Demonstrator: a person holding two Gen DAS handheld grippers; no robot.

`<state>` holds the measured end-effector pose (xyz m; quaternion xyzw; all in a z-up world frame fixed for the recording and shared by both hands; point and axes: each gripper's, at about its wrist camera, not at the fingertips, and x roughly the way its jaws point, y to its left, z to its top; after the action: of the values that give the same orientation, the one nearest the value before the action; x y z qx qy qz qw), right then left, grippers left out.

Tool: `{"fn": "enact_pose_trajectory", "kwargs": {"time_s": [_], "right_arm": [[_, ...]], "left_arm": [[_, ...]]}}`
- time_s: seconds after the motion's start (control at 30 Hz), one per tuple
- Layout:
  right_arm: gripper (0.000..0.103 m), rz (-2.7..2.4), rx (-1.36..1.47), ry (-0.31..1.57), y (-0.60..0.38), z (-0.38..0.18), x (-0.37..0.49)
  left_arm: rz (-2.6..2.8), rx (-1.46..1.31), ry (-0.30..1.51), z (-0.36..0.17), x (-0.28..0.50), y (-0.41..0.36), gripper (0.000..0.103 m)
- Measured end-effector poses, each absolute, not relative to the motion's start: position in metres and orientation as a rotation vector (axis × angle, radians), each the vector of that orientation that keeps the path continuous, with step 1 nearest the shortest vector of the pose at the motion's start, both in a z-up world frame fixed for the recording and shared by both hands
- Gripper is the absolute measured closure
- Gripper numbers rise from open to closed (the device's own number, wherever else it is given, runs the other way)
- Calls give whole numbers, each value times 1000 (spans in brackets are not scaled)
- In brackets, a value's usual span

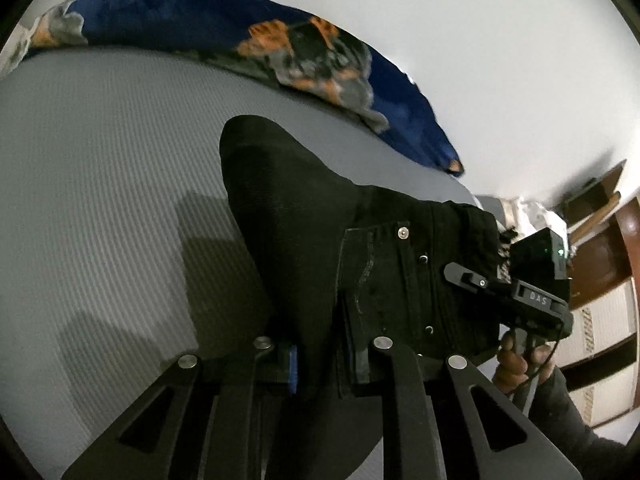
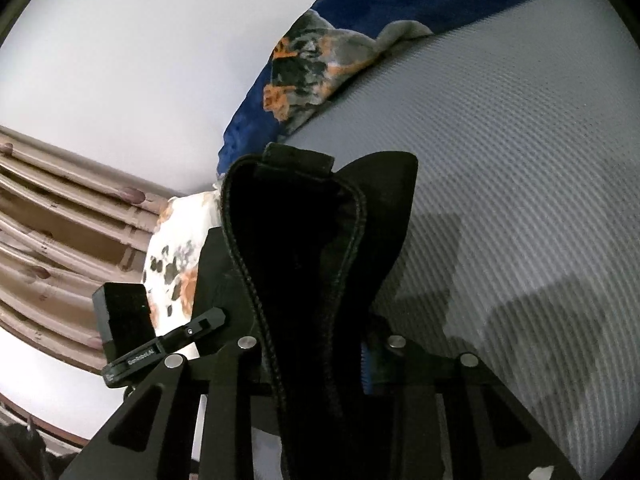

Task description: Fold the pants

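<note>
While raised above the grey ribbed bed sheet (image 1: 100,184), hang black pants (image 1: 304,216) pinched in both tools. Left gripper (image 1: 320,364) clamped on fabric near the riveted pocket; right gripper (image 2: 316,360) clamped on a stitched seam edge. Beyond, along the wall, a blue patterned blanket (image 1: 224,28).

— What is pictured?
— Black denim pants (image 1: 304,240), lifted off a grey ribbed mattress, waistband end nearest, with metal rivets and a pocket edge showing.

— And from the right?
— A thick stitched seam (image 2: 256,280) runs up the bunched, draped fabric (image 2: 312,248).
</note>
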<state>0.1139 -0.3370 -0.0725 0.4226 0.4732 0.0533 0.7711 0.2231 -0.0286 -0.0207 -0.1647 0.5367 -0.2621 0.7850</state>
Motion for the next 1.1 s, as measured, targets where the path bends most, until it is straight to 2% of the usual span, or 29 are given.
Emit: {"fn": "enact_pose_trajectory", "kwargs": {"time_s": [0.37,0.43,0.5,0.57,0.73,0.9,1.03,1.1], "right_arm": [[77,47,821,1081,-342,-93,167],[73,-20,756,1111,-340,-100,169],[56,-75,686,1131,-337,-103,167],[50,-143,555,1161,-329,-103,164],[47,-190,476,1190,-322,-100,149],[41,-249,434,1163,-315,-84,127],[40,-282,368,1118,-297,-61,106],[36,-287,343,1097,-289,-53,97]], "left_arm": [[-475,-313,1179,-45,276,-24,86],[-442,-290,1184,-55,275,-23,78],[-396,-263,1192,-64,273,-21,69],[-351,-240,1198,-71,269,-21,60],[-281,-127,1167,-72,251,-27,48],[-188,-11,1126,-57,220,-34,46],[-144,15,1108,-46,195,-32,38],[-120,32,1094,-40,181,-32,37]]}}
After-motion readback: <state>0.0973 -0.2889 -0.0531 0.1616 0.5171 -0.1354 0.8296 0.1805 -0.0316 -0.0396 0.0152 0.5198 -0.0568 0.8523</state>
